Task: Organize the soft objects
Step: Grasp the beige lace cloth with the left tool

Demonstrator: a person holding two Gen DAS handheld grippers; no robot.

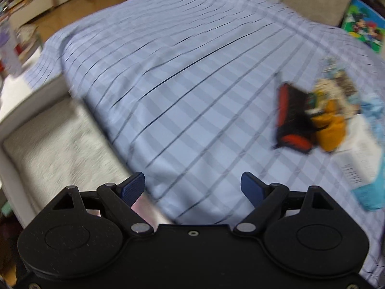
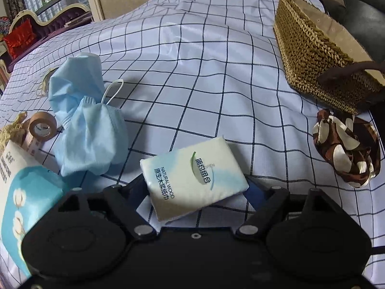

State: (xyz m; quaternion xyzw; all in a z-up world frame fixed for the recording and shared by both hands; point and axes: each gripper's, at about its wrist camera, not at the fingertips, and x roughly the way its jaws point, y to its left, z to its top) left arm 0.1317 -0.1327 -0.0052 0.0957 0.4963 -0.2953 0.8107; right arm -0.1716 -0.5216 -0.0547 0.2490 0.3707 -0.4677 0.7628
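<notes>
Right gripper (image 2: pixel 195 187) has its fingers closed around a tissue pack (image 2: pixel 193 179), the small white one with blue-green print, held tilted just above the checked cloth (image 2: pixel 192 72) covering the tabletop. Left of it sits a crumpled pile of blue masks (image 2: pixel 89 125), with a tape roll (image 2: pixel 42 127) beside that and a bigger tissue box (image 2: pixel 21 192) at the near left edge. Over on the right there's a brown-and-white scrunchie (image 2: pixel 346 149), and just behind it a woven basket (image 2: pixel 312 55) with dark handles.

Left gripper (image 1: pixel 192 189) is spread wide, holding nothing, hovering over the cloth. That view is pretty blurry, but you can make out a white box (image 1: pixel 31 101) with a fuzzy lining on the left, and well off to the right a black-and-red thing (image 1: pixel 292 118) touching something mustard yellow (image 1: pixel 330 130).
</notes>
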